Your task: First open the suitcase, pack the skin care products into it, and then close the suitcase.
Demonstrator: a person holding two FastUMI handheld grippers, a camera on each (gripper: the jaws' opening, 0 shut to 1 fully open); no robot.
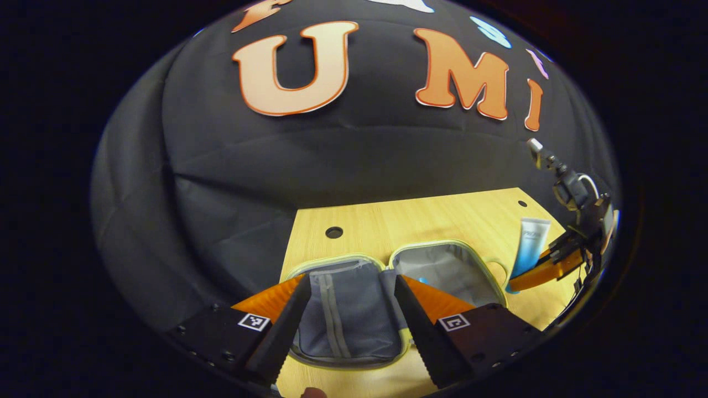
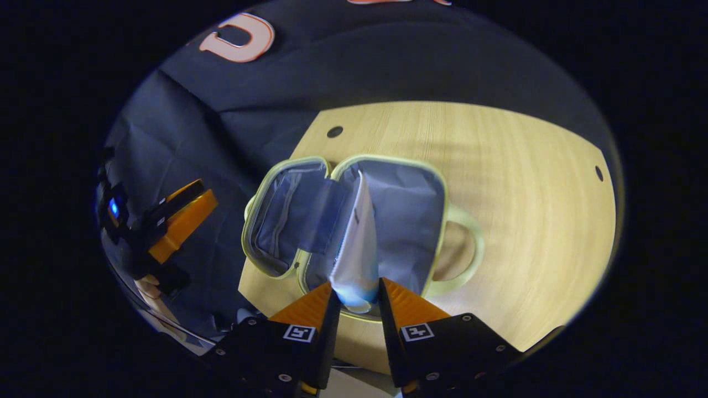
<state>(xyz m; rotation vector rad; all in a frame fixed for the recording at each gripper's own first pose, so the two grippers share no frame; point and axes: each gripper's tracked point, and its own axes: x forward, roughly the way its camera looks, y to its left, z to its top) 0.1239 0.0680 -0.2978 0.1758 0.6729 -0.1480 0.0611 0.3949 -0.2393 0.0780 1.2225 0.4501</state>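
The small suitcase point(image 1: 354, 326) lies open on the wooden table point(image 1: 420, 221), grey lining up, with a pale green rim. My left gripper point(image 1: 352, 282) hovers open just above its left half, nothing between the fingers. A bit of blue point(image 1: 423, 281) shows in the other half. To the right, my right gripper point(image 1: 547, 262) is shut on a white tube point(image 1: 532, 240) with a blue end. In the right gripper view, the right gripper point(image 2: 357, 288) holds that tube point(image 2: 358, 243) over the open suitcase point(image 2: 412, 221), above its middle hinge. The left gripper point(image 2: 180, 221) is at the left.
The suitcase's looped handle point(image 2: 467, 243) points right across the table point(image 2: 525, 193). Round holes point(image 2: 334, 131) point(image 1: 334, 232) sit near the table's back corners. The black cloth wall point(image 1: 332, 155) stands behind. A hand point(image 2: 148, 287) holds the left gripper.
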